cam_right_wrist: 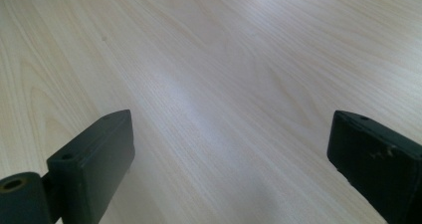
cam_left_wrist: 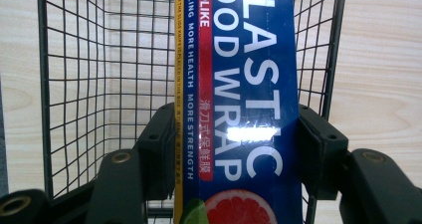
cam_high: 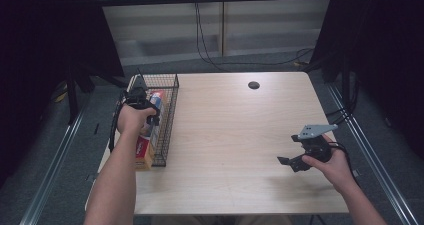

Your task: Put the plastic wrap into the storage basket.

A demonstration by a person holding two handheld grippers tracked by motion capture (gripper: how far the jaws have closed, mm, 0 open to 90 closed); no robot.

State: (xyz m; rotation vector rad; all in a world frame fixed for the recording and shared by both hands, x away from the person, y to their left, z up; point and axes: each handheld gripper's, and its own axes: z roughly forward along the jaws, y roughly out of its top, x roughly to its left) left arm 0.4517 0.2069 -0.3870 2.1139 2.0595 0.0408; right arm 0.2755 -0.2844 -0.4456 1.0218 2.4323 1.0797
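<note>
A long blue box of plastic food wrap (cam_left_wrist: 244,84) with white lettering lies lengthwise in a black wire basket (cam_left_wrist: 99,59). My left gripper (cam_left_wrist: 234,129) is shut on it, one jaw against each long side. In the high view the basket (cam_high: 160,76) stands at the table's left edge, and the left gripper (cam_high: 150,112) holds the box (cam_high: 145,152) over it. My right gripper (cam_high: 289,150) hovers over the table's right side, well apart from the basket. In its own view the right gripper (cam_right_wrist: 231,149) is open with bare wood between the jaws.
The light wooden table (cam_high: 235,135) has a round black cable hole (cam_high: 254,85) near its far edge. Dark curtains hang on both sides, and cables run down the back wall.
</note>
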